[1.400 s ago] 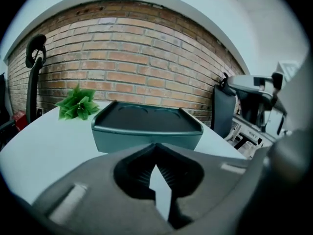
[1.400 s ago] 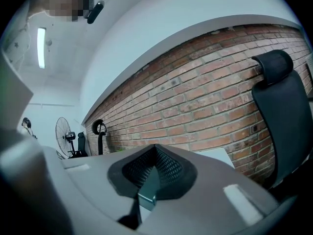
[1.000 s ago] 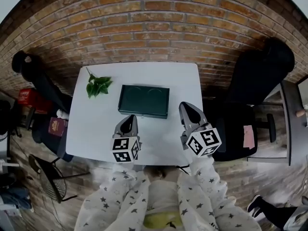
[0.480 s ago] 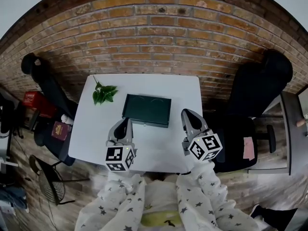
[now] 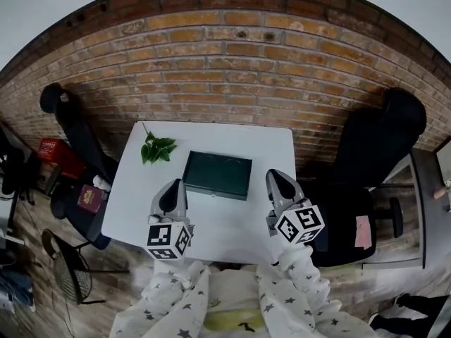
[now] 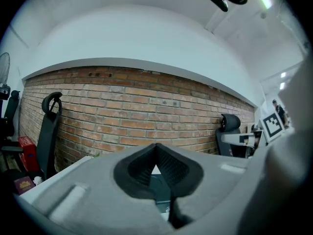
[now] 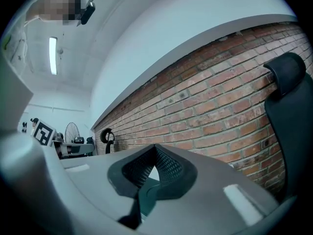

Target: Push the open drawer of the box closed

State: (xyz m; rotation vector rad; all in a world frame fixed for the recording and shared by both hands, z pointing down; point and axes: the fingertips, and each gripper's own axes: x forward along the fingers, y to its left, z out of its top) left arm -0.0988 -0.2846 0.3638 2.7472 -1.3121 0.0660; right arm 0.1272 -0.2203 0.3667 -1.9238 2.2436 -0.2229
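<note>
Holding its two black ribbed jaws pressed together with nothing between them, the left hand-held gripper (image 5: pixel 173 189) hangs level above the near left part of the desk, as the left gripper view confirms (image 6: pixel 156 147). The right hand-held gripper (image 5: pixel 275 179) is likewise closed tip to tip and empty (image 7: pixel 155 147); it hovers level over the near right part of the desk. Each carries a cube with square black-and-white markers at its rear, and both are gripped by arms in pale star-printed sleeves (image 5: pixel 173 298).

Beyond and between the two sets of jaws, apart from both, lies the dark green flat rectangular box (image 5: pixel 217 175), roughly at the middle of the white rectangular desk (image 5: pixel 134 196). From above its near edge looks straight; whether the drawer stands out cannot be told.

A small green leafy sprig (image 5: pixel 156 148) rests on the far left corner of the desk, near the box but not touching it. Behind the desk runs a red brick wall (image 5: pixel 232 62). A black office chair (image 5: pixel 373 146) stands to the right, and another black chair (image 5: pixel 70 129) to the left.
</note>
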